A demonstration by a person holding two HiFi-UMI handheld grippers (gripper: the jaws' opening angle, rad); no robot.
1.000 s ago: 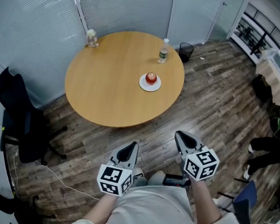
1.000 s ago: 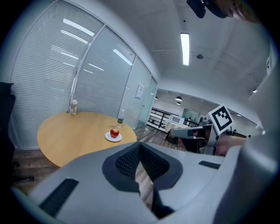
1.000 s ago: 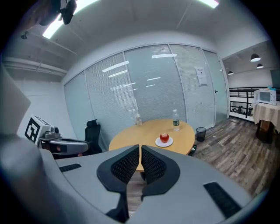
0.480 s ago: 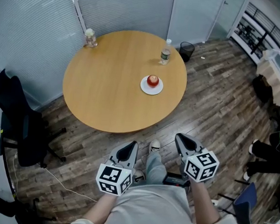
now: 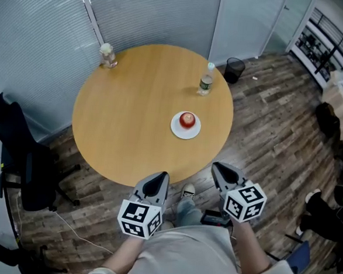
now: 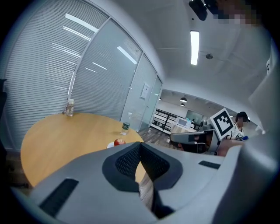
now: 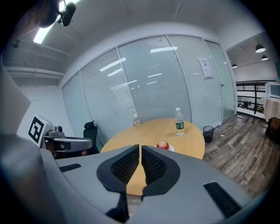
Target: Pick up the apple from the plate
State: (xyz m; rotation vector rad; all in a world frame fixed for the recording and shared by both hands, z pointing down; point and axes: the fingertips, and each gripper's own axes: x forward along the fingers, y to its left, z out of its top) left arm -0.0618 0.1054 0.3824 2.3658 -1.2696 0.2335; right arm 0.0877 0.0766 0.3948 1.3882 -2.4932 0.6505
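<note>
Left gripper (image 5: 158, 181): lower centre of head view, just left of midline, pointing toward top of frame, nose dipped slightly. Jaws together, nothing between.
Right gripper (image 5: 223, 172): lower centre-right, slightly higher in frame, roughly parallel to left, apart from it. Jaws together, thin slit showing, nothing held.
Left forearm (image 5: 122, 259) and right forearm (image 5: 251, 256) rise from bottom edge, either side of torso.

Round light-wood table (image 5: 132, 116) on dark wood-plank floor (image 5: 271, 140). Glass partition walls with closed grey blinds (image 5: 38, 36) behind it. Black office chair (image 5: 25, 170) left of table, dark garment draped over it. Small black wastebasket (image 5: 235, 68) by far wall. Long white ceiling strip light (image 6: 194, 41) on. Thin white cable (image 5: 77, 223) on floor near chair.
</note>
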